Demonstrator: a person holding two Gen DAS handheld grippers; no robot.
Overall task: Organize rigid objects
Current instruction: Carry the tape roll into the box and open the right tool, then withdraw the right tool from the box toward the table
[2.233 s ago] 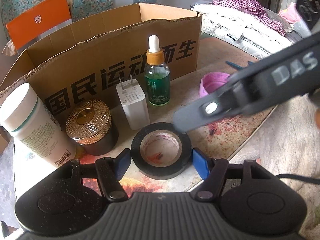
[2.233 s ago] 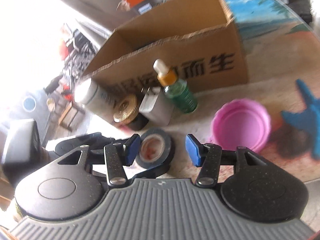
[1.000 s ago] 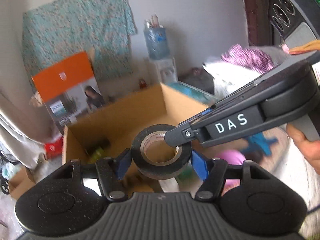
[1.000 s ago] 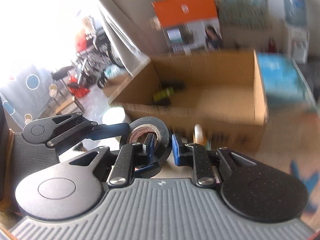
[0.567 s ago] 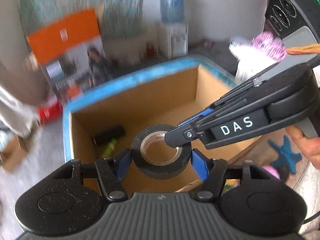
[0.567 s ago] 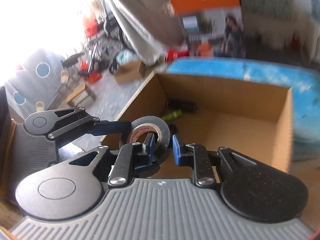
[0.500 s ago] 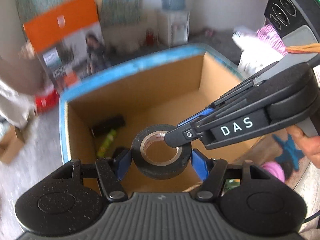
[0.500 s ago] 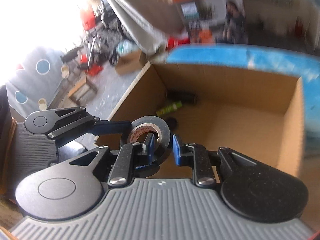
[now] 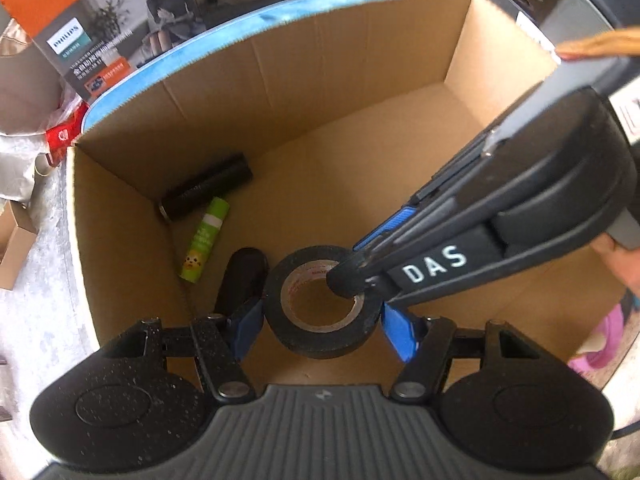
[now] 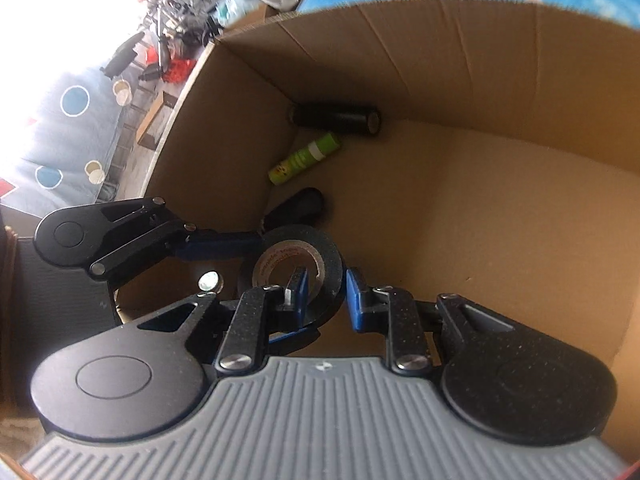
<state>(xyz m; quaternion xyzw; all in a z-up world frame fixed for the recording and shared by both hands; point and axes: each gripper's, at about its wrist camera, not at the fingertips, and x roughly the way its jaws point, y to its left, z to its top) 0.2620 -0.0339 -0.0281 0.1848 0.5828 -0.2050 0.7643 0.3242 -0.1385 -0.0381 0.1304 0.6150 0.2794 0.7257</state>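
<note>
1. Left wrist view: left tool clamps the black tape roll across its outer edge, both blue pads on the roll's sides. The roll hangs inside the open cardboard box, above its floor, near the box's near-left part.
2. Same view: right tool comes in from the right, pinching the roll's wall, one finger in the core and one outside.
3. Box contents, all along the left wall: black cylinder in the far-left corner, green tube just nearer, a black oval item beside the roll, partly hidden by the left finger.
4. Box floor right of the roll is bare cardboard up to the right and far walls, so there is wide room on that side. Left side is tight.
5. Right wrist view: right tool is clenched on the tape roll, with one pad inside the core and one on the outer face. Left tool reaches in from the left, its pad on the roll's rim.
6. Same view: black cylinder sits in the far corner of the cardboard box and the green tube lies below it. The floor to the right is open out to the right wall.
</note>
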